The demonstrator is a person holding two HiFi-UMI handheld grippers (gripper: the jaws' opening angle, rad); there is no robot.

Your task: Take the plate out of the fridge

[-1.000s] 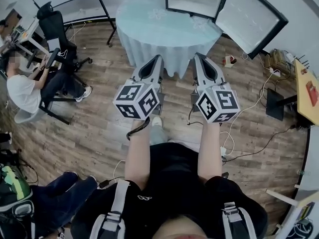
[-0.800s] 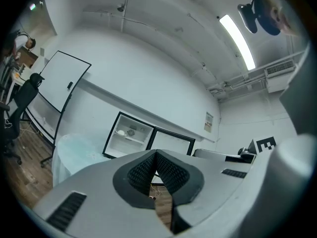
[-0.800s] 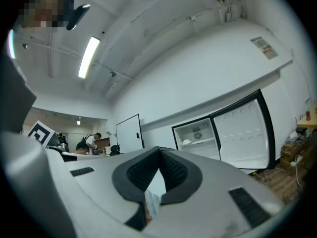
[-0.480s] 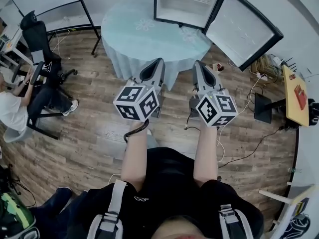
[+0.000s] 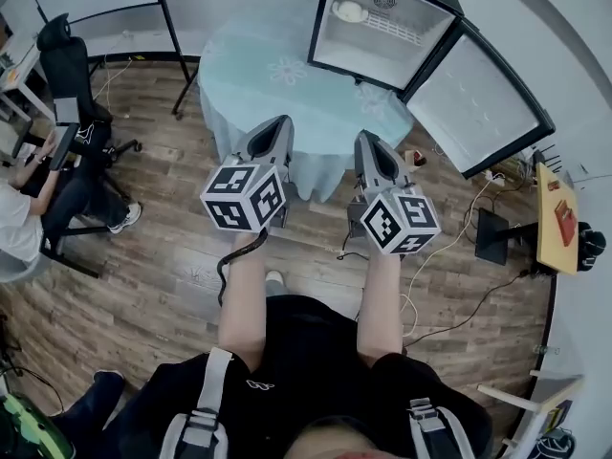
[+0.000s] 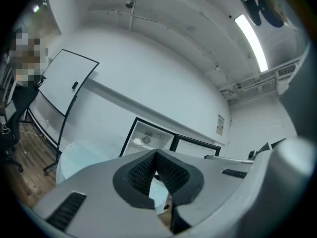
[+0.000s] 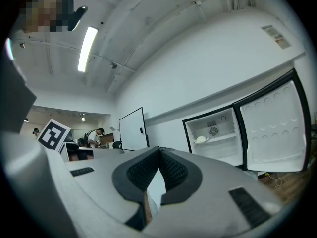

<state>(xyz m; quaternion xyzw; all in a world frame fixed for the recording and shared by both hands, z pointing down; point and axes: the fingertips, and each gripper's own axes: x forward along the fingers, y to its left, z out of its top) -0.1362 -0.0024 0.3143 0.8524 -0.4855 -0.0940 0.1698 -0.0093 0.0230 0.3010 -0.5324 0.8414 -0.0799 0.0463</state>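
A round table (image 5: 277, 79) in pale blue cloth stands between the person and the open fridge (image 5: 411, 51), whose door (image 5: 478, 103) is swung right. The left gripper (image 5: 276, 124) and right gripper (image 5: 367, 140) are closed and empty. The plate (image 5: 349, 11) sits on the fridge's upper shelf.

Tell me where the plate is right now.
In the head view the plate sits on the upper shelf, left side, inside the open fridge beyond the round table.

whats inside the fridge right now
The open fridge holds a plate at the left of its wire shelf, with something pale on it. A round vent sits on the back wall. Nothing else shows; the spot behind the plate is covered.
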